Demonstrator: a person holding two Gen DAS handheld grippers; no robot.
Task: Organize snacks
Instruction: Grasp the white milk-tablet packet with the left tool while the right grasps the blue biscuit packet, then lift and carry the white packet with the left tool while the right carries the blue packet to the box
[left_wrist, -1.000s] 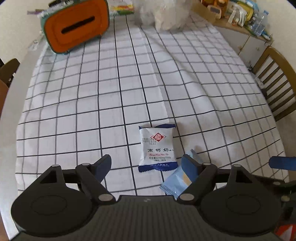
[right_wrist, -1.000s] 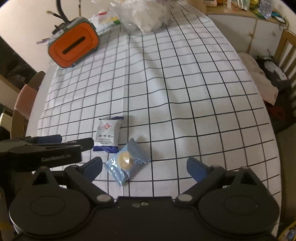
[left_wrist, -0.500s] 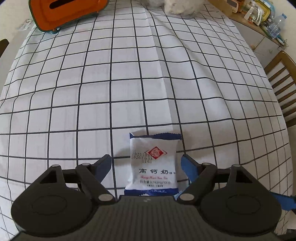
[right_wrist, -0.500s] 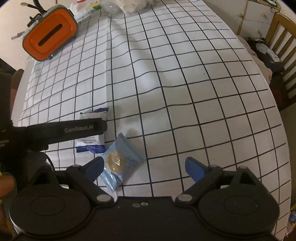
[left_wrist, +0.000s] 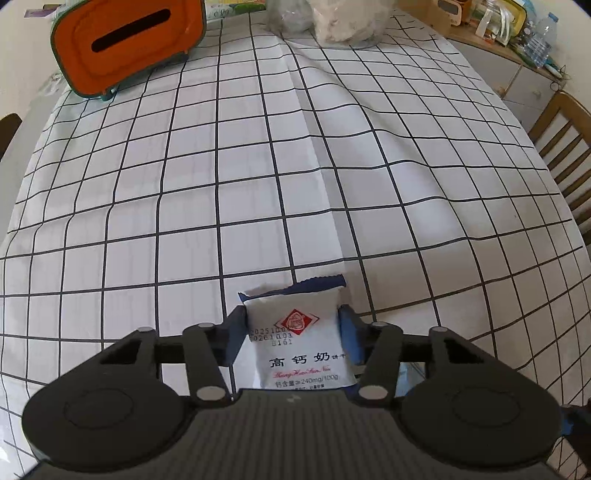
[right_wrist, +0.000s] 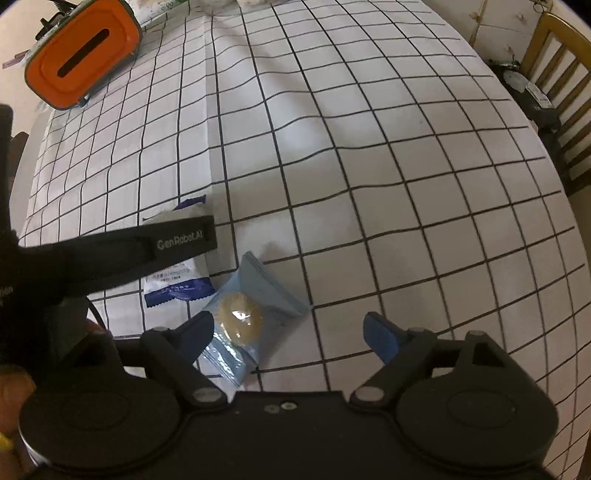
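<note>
A white snack packet (left_wrist: 295, 332) with a red diamond logo and blue ends sits between the fingers of my left gripper (left_wrist: 291, 321). Its jaws are closing and both pads press on the packet's sides. In the right wrist view the same white packet (right_wrist: 177, 280) shows under the left gripper's black finger (right_wrist: 177, 240). Just right of it lies a light blue packet (right_wrist: 255, 310) holding a round biscuit. My right gripper (right_wrist: 288, 326) hangs low over it with jaws wide but closing. The blue packet lies by the left fingertip (right_wrist: 201, 326), and no pad presses on it.
A white tablecloth (left_wrist: 258, 166) with a black grid covers the table. An orange box with a slot (left_wrist: 129, 44) stands at the far left, and a clear plastic bag (left_wrist: 340, 18) at the far middle. A wooden chair (left_wrist: 565, 147) stands off the right edge.
My left gripper came down over the white packet and its jaws closed onto the packet's sides. The right gripper sank toward the blue packet and its jaws narrowed slightly.
</note>
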